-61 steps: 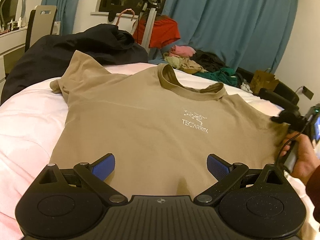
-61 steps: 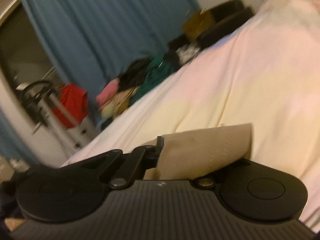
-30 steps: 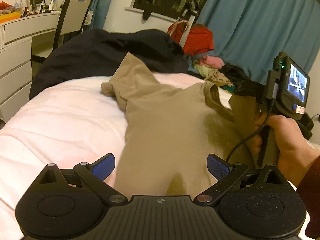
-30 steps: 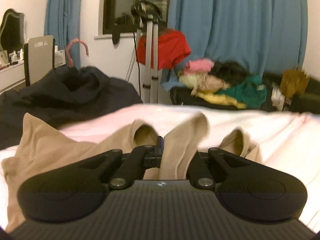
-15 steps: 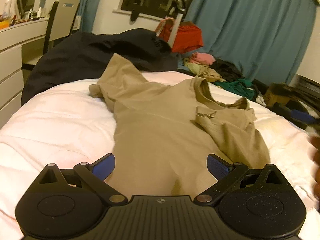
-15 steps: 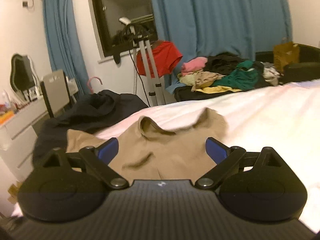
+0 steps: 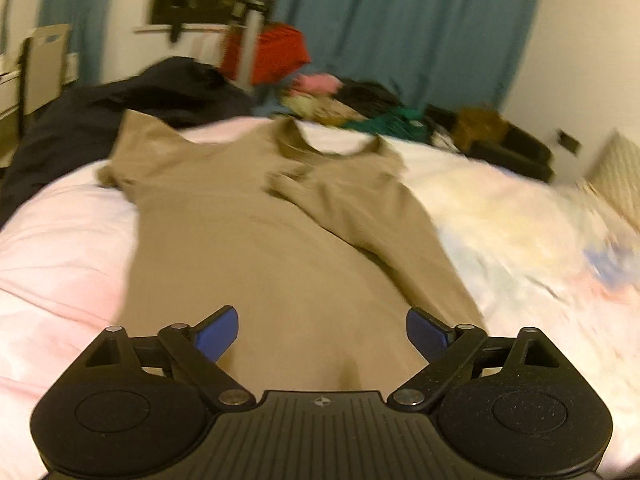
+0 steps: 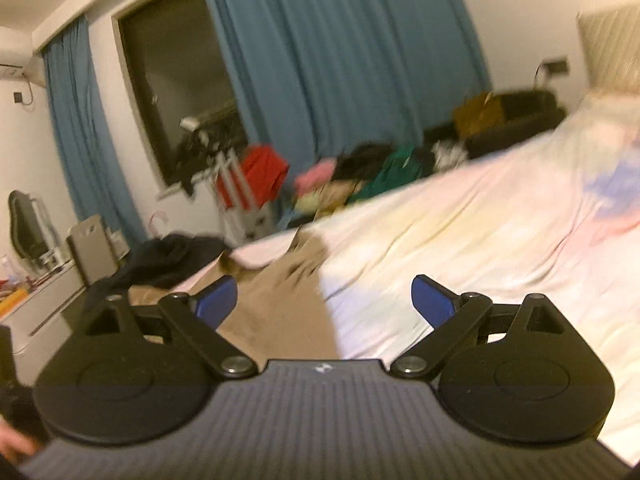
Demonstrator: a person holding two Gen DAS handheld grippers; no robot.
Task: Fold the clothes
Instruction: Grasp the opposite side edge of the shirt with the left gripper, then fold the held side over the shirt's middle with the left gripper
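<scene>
Sleeve now folded over soft tan T-shirt [image 7: 248, 248]; pink bedsheet [image 7: 60, 248] rumpled.

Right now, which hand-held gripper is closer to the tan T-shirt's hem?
Left. The left hand-held gripper hovers directly over the tan T-shirt hem, jaws closing; the right hand-held gripper sits off its folded side, open.

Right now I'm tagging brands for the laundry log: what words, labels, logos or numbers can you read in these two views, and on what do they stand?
No text can be read in either view.
Tan T-shirt: its right side is folded over the chest, and no print shows.
Left hand-held gripper: a small round emblem on its body, with no letters.
Right hand-held gripper: a small emblem, too blurred to read.
Brown box: too blurred to show any label.
</scene>
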